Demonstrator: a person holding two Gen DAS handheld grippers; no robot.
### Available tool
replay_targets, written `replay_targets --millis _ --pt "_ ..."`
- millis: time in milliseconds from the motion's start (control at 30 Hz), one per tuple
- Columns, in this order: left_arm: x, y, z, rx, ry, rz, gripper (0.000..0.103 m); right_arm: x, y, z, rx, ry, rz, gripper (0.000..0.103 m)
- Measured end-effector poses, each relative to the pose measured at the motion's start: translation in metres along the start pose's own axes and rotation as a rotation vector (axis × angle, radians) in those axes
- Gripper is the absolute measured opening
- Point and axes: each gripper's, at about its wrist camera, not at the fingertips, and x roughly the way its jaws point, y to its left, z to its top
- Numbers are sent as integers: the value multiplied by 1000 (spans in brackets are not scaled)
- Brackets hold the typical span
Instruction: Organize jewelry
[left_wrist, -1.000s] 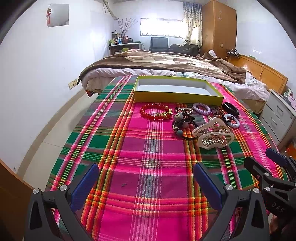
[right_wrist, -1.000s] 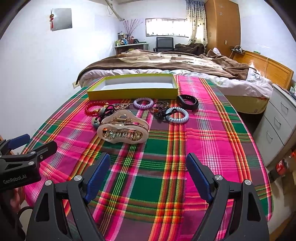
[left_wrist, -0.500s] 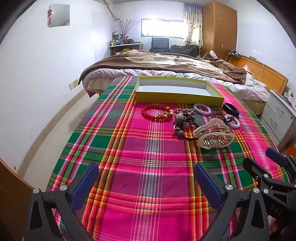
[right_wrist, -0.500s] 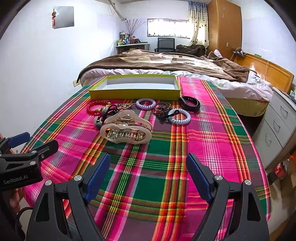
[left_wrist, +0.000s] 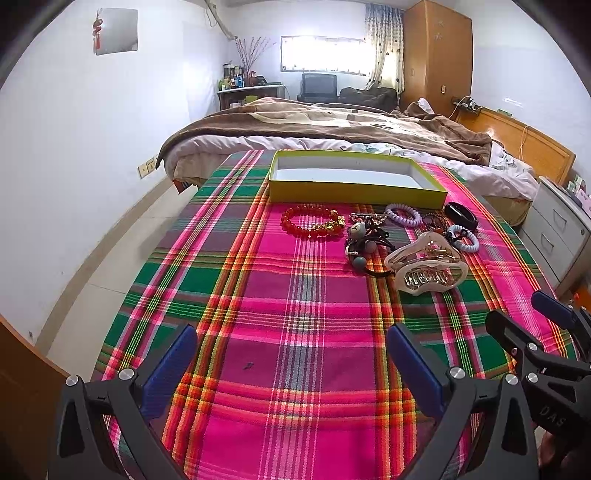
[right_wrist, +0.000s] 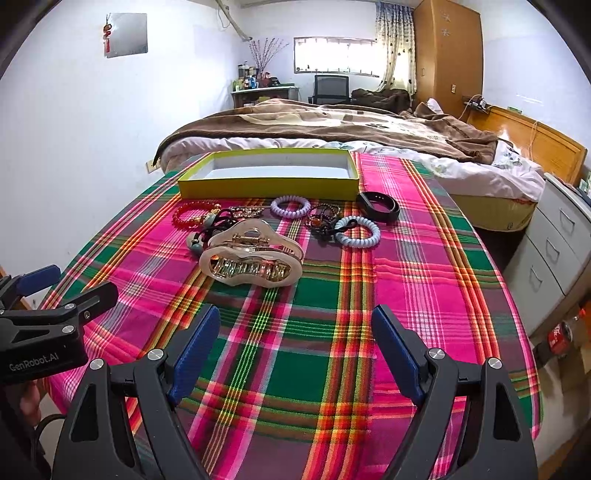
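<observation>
Both grippers hover low over the plaid tablecloth (left_wrist: 295, 295), jaws spread wide, nothing held. Left gripper (left_wrist: 291, 362) sits at 6 o'clock in its own view; right gripper (right_wrist: 295, 347) likewise in its view. Jewelry lies in a loose cluster just in front of the yellow-green box (right_wrist: 266, 184), which is empty and at 12 o'clock. Red bead bracelet (left_wrist: 314, 221) is at the cluster's 9 o'clock end, black band (right_wrist: 378, 206) at the 3 o'clock end. Big clear hair claw (right_wrist: 251, 258) is nearest the right gripper, touching the dark hair ties (left_wrist: 365, 247). Purple coil tie (right_wrist: 290, 206) and pale blue coil tie (right_wrist: 356, 232) lie between.
</observation>
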Motion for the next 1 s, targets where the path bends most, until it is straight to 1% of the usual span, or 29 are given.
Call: replay_targets --millis 600,800,933,1000 --pt "6 1 6 0 8 7 103 4 1 11 -23 -2 14 84" --pt "13 8 13 7 26 7 103 10 -1 24 -73 -25 79 84" --pt "22 21 18 -1 42 -35 103 18 -1 41 -145 -30 174 84" --pt "27 28 22 -6 55 -32 103 25 0 50 -187 -23 220 84"
